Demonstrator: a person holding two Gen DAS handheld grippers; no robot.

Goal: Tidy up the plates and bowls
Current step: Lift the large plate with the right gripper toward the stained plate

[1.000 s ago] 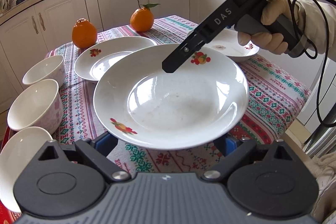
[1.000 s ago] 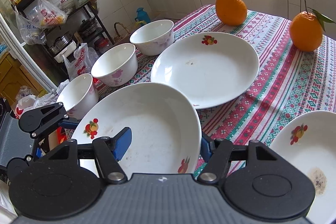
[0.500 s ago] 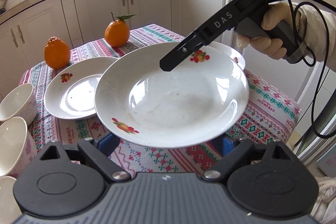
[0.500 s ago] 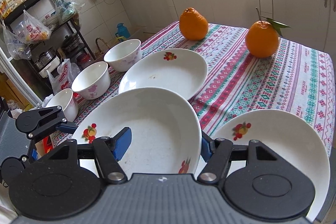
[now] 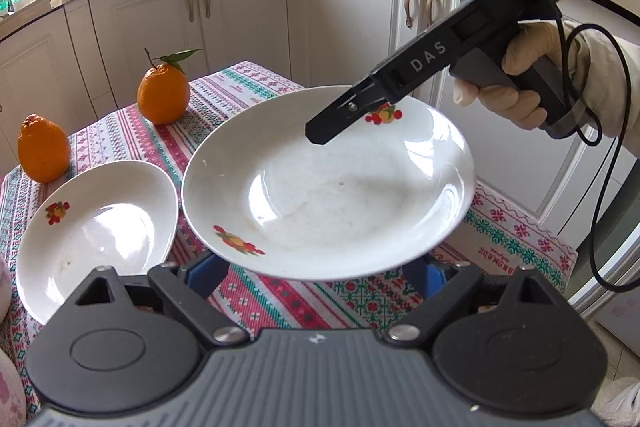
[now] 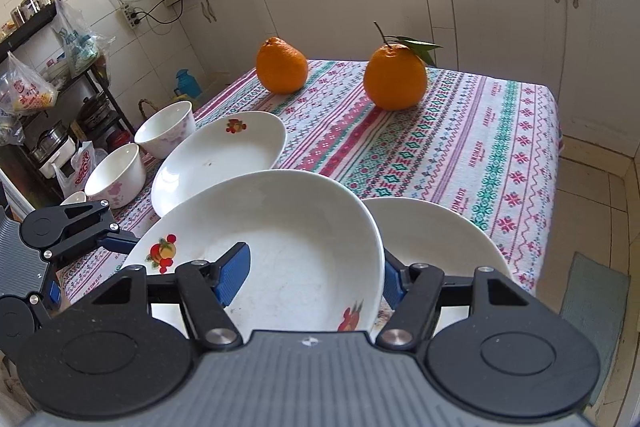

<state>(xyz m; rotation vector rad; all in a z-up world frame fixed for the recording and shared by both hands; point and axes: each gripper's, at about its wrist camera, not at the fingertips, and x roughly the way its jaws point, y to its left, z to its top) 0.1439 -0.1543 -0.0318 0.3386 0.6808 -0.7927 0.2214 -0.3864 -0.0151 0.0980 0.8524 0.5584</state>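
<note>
Two grippers on my raised plate (image 5: 328, 195) above the tablecloth (image 6: 460, 147), my right gripper (image 6: 312, 273) pinching its rim, my left gripper (image 5: 320, 269) under its near edge, grip unclear, second plate (image 6: 220, 155) beside two bowls (image 6: 116, 173).

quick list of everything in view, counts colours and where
held plate: one, white with fruit prints, in the air
other plates: two, white, on the tablecloth
bowls: three, white with pink flowers, left table edge
oranges: two, orange, far end
tablecloth: one, red-green pattern, covering the table
cabinets: several, white, behind
right gripper: one, black, clamped on the held plate's rim, in a gloved hand
left gripper: one, black, jaws just been closing, fingers under the held plate
</note>
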